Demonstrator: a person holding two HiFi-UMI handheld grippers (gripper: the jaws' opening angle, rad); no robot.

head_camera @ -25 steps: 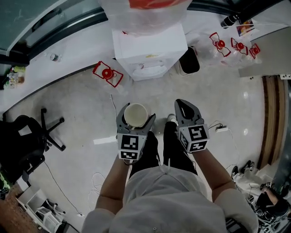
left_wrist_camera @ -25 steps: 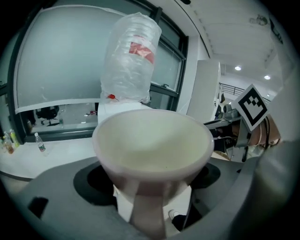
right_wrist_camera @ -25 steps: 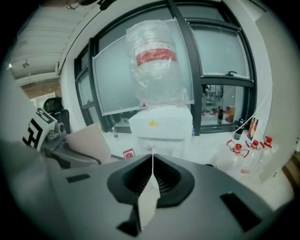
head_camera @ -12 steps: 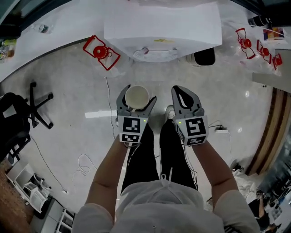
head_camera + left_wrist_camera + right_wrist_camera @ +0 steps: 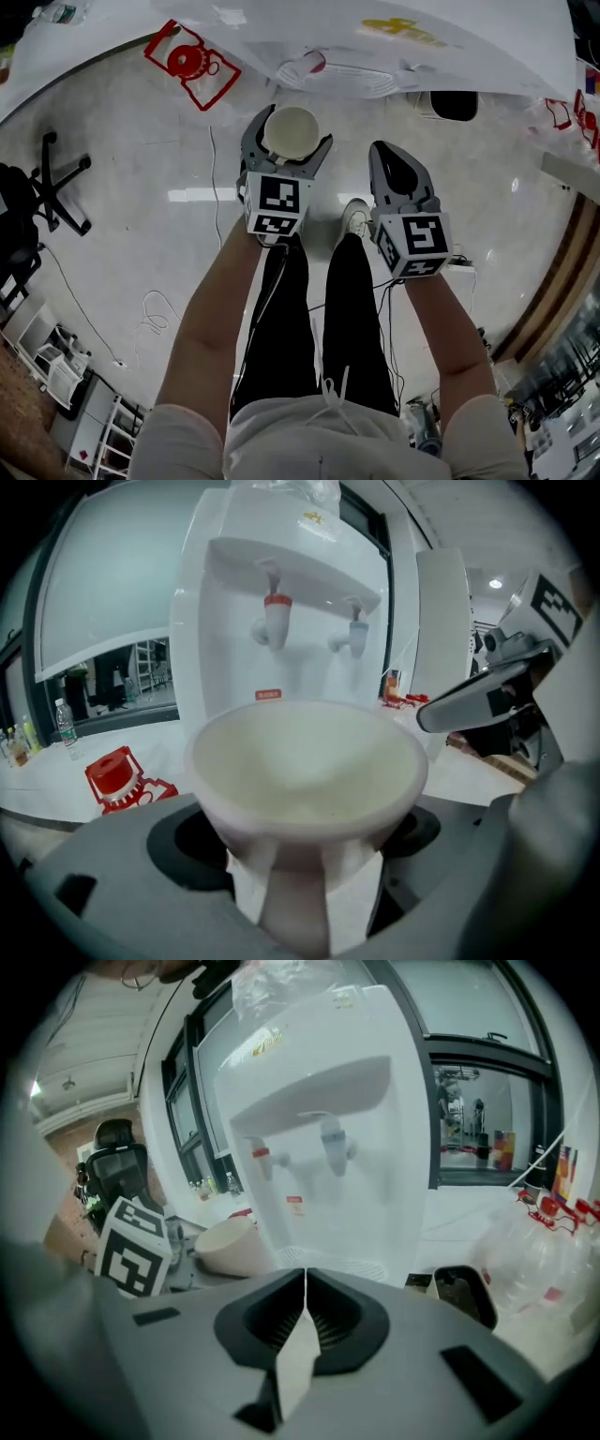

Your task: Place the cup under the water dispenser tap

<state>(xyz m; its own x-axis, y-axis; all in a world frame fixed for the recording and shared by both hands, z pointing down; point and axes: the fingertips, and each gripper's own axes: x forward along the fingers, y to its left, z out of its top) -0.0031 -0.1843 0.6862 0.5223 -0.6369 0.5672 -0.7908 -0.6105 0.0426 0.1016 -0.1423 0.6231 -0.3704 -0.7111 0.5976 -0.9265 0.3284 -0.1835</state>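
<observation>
I note the cup (image 5: 305, 761) as matt, smooth, off-white. Behind it the water dispenser (image 5: 309, 611): glossy white plastic. Below the dispenser, floor (image 5: 141, 216): polished, reflective. Shell of right gripper (image 5: 395, 161): matt grey plastic.

The water dispenser (image 5: 375, 47) runs off the head view's far edge — only its front shows. The cup (image 5: 305, 761) blurs close up, base hidden between the jaws.

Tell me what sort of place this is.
Probably an office or lab workspace: a water dispenser stands by big glass windows, a swivel chair sits nearby, and cables trail over the polished floor.
</observation>
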